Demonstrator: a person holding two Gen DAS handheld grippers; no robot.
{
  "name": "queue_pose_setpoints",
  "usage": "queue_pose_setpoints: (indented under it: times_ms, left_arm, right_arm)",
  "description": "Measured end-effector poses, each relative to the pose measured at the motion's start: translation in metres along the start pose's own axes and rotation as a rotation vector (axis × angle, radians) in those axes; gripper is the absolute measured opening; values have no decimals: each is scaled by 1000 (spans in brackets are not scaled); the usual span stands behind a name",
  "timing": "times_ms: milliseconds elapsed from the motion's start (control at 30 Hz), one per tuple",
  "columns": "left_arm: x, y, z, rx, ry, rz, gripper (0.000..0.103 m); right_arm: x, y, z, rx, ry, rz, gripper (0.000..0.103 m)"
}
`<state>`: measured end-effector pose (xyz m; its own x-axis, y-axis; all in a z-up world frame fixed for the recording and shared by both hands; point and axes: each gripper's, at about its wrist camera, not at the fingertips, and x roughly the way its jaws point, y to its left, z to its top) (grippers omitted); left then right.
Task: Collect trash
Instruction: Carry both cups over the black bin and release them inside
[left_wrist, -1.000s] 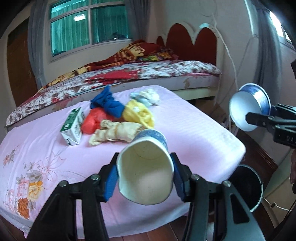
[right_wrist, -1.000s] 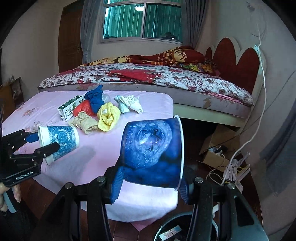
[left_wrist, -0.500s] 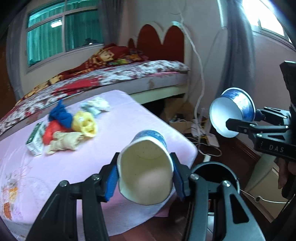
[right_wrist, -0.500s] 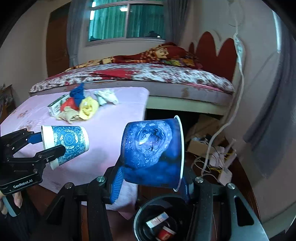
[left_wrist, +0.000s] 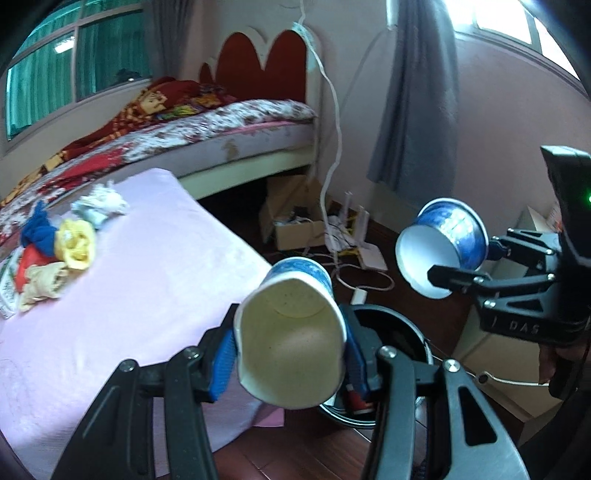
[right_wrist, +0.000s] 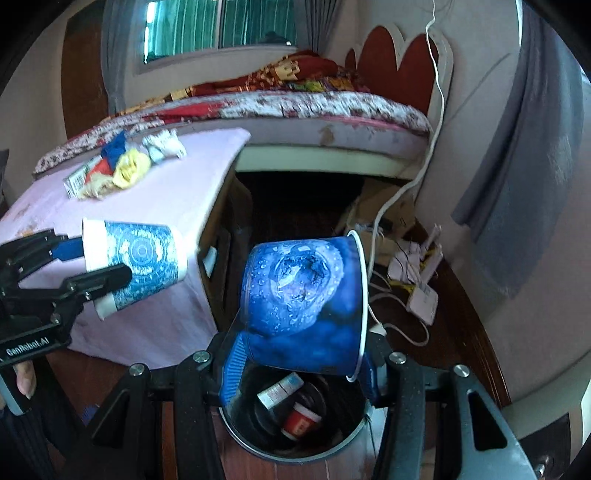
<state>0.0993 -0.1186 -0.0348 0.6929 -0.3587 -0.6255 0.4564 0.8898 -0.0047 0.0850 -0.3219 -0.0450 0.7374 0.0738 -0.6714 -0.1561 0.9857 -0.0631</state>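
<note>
Both grippers carry a paper cup toward the round black trash bin (right_wrist: 295, 439) on the floor beside the pink-covered table (right_wrist: 177, 206). The right gripper (right_wrist: 301, 363) is clenched on the wide blue paper bowl (right_wrist: 306, 302), pads pinching its side wall near the base. The bowl lies on its side directly above the bin, its long axis roughly level, the white rim pointing right and the bottom left. Holding it there means that opening the jaws should drop it straight in, onto the small carton and red cup already inside.

The left gripper (left_wrist: 291, 350) is clenched on the patterned blue paper cup (left_wrist: 291, 332), squeezing it out of round. From the left wrist view, the cup's open mouth faces back at the camera and its base points forward and away, toward the bin, whose rim (left_wrist: 413, 332) shows just behind it. In the right wrist view this cup (right_wrist: 135, 264) hangs level over the table's edge, short of the bin, so it probably waits its turn.

Left on the table, well away from the bin: a heap of crumpled coloured trash (left_wrist: 62, 251) and a white crumpled tissue (left_wrist: 101, 203).
</note>
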Motion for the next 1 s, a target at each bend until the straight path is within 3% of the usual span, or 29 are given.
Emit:
queue_pose_setpoints:
  times_ms: [300,633,700,767,800,833,867,1000]
  left_arm:
    - [35,-25,-12,20,90,-92,52]
    - [75,-40,-32,52,199,-149,53]
    - [84,-40,-36,47,229,-178,58]
    - [92,-42,-40,42,255,-217,75]
    - [94,-41,-41,38,257,-199,88]
    - [97,-39,-41,30,259,-173,95]
    - [97,-35,-42,11,256,-157,102]
    - [100,-20,-45,-46,255,-92,102]
  right_arm:
    - [20,-31,-41,31,95,26,53]
    - [66,-26,-73,-34,243,72,53]
    - [77,-21,-79,-62,279,80,53]
    - [87,-18,-84,-85,310,85,54]
    - [96,-15,-87,-107,345,68,61]
    - [103,-14,-91,-130,370,31,87]
    - [108,-13,-95,-155,378,-20,99]
    - [118,-21,-100,-155,410,-52,103]
